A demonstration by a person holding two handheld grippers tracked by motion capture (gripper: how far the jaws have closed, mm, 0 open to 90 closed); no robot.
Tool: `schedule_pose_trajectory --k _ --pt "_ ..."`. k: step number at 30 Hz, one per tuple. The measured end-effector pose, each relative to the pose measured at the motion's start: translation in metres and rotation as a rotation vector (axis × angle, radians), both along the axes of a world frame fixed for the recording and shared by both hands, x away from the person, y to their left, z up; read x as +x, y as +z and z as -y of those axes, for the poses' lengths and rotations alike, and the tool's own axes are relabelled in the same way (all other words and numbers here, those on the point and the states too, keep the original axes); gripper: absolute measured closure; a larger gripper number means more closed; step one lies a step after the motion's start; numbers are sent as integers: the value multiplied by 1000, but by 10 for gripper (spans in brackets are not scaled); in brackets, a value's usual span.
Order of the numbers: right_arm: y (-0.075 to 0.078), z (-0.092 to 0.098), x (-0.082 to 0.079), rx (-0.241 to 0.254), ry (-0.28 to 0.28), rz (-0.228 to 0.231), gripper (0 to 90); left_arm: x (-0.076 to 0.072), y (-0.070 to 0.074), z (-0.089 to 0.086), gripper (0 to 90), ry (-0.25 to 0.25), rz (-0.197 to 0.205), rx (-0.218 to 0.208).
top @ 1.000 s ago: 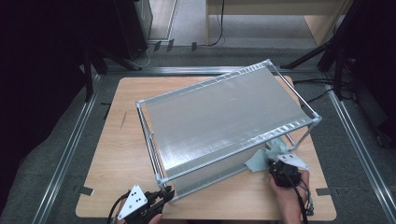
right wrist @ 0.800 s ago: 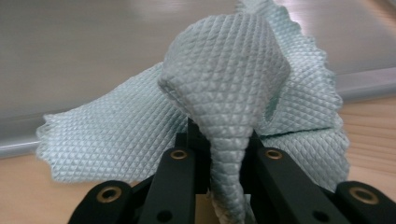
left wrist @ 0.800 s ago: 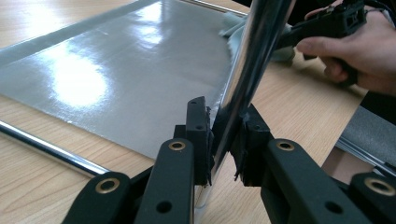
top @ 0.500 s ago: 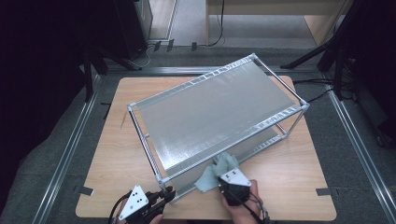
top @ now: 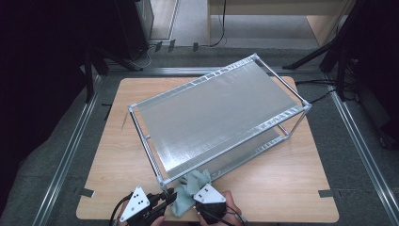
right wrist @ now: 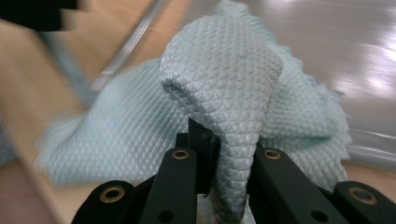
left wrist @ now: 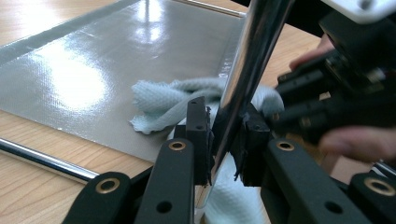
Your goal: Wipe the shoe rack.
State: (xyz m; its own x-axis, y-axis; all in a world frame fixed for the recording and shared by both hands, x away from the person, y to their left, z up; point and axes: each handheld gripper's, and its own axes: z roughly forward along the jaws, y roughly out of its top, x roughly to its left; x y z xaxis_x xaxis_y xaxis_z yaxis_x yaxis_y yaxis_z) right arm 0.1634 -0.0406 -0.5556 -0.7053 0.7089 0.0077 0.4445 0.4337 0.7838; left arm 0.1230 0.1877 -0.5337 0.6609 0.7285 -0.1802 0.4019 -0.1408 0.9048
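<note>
Two-tier metal rack (top: 221, 113) with silvery shelf sheets, set at an angle on a wooden worktop (top: 108, 155), long axis running from the near corner away toward the far right. Two handheld grippers at the near edge, close together.

Left gripper (top: 162, 200): jaws nearly shut, clamped on the rack's near corner post (left wrist: 243, 79). Post rising between the jaws and leaning slightly right in the left gripper view, chrome and shiny, pads pressing on both sides. Hand low at the worktop edge, jaws pointing forward and a little rightward, bracing the frame.

Right gripper (top: 200, 190): jaws nearly shut, pinching a fold of a pale blue-green cloth (right wrist: 224, 93). Waffle-textured cloth bunched up ahead of and above the jaws, spreading left and right of them, a thick rolled fold standing straight up from the grip. Beyond the cloth, the glossy lower shelf sheet (right wrist: 336, 46), ahead and to the right of the jaws.

In the high view, cloth (top: 188, 188) lying just right of the clamped post, at the near end of the lower shelf, touching or almost touching the frame. Right hand nearer to the cloth and to the shelf surface; left hand occupied with the post.

Likely wiping of the rack in hand, with the shelf's long stretch lying ahead and rightward of the right jaws. Right forearm entering from the bottom edge, fingers wrapped round the gripper body, jaws tilted forward and down toward the shelf.
</note>
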Motion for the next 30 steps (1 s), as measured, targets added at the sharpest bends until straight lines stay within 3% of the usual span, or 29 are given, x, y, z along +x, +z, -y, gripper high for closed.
schedule_pose_trajectory --k 2,3,4,8,12,13,14,19,24,30 --pt "1 13 9 -6 -34 2 830 0 0 0 782 -1 0 0" --pt "1 28 19 -7 -77 1 832 0 0 0 782 -1 0 1" --pt "1 28 19 -7 -77 1 832 0 0 0 782 -1 0 1" --pt "4 62 44 4 -150 -35 832 0 0 0 782 -2 2 3" --pt "7 98 69 1 -262 -51 832 0 0 0 783 -3 4 2" --pt "8 116 82 -1 -324 -52 832 0 0 0 783 -3 3 2" --pt "8 116 82 -1 -324 -52 832 0 0 0 783 -3 4 2" --pt "10 150 111 11 -442 -80 831 1 -1 0 783 -1 7 3" --pt "13 170 138 -4 -511 -93 830 1 -1 0 784 0 9 5" --pt "12 195 168 15 -610 -97 833 1 -1 -1 784 3 8 4"
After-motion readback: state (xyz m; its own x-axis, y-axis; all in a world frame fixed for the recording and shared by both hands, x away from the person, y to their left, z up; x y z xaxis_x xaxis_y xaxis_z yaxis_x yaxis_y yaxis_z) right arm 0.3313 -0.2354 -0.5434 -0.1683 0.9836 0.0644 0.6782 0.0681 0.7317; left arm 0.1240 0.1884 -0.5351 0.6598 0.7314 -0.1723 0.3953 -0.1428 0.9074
